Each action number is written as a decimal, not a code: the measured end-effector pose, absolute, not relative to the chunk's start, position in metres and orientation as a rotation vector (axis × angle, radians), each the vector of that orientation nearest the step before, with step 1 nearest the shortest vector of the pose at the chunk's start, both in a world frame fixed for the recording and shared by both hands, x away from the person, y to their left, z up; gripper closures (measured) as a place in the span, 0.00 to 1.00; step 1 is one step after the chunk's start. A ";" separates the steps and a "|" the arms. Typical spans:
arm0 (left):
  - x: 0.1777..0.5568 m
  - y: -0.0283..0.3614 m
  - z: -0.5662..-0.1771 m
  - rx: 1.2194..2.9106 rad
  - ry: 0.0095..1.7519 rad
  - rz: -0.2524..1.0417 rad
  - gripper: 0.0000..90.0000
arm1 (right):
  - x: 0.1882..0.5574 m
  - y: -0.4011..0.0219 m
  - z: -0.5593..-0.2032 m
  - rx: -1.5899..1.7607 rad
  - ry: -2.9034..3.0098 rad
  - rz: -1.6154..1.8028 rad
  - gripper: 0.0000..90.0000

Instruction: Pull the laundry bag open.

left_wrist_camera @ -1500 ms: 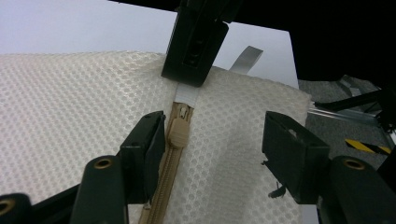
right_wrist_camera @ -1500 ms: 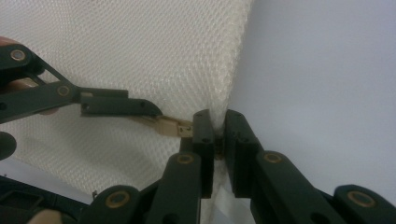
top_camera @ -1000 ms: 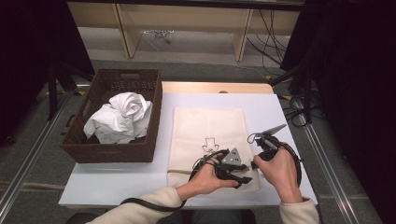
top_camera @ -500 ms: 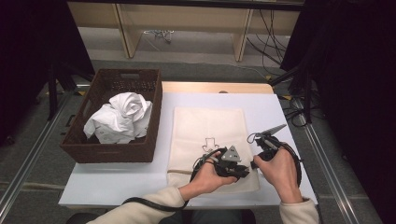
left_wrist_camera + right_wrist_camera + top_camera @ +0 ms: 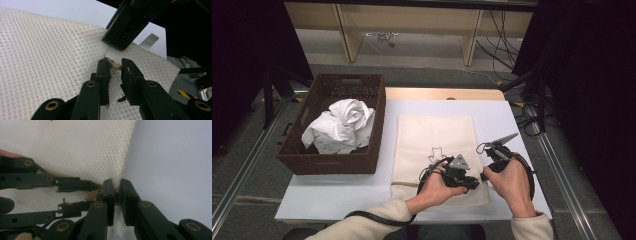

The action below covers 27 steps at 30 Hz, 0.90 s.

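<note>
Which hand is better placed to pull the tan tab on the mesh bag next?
Left. The left tongs have just been closing and now pinch the tan tab, while the right tongs clamp the mesh bag at its edge, anchoring it.

Bright even overhead light on the table [image 5: 337, 192], dark surroundings, soft shadows, close-up jaws slightly blurred

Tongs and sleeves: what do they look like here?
Both tongs, left and right, are black, with linked arms pinned by brass-coloured rivets. The left carries a grey three-cornered plate; black cables trail from them. The sleeves are cream.
</note>
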State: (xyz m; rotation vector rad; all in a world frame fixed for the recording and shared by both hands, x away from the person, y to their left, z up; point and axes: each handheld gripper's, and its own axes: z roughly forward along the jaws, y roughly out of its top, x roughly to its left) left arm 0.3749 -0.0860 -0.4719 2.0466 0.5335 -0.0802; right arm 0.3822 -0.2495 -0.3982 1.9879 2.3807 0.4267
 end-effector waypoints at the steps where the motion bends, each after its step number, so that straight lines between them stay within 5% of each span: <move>1: 0.375 -0.086 -0.472 2.047 0.534 -0.080 0.84 | 0.382 -0.249 -0.398 1.988 2.381 0.427 0.94; 27: 0.374 -0.085 -0.470 2.043 0.640 -0.106 0.96 | 0.383 -0.250 -0.401 2.001 2.390 0.391 0.94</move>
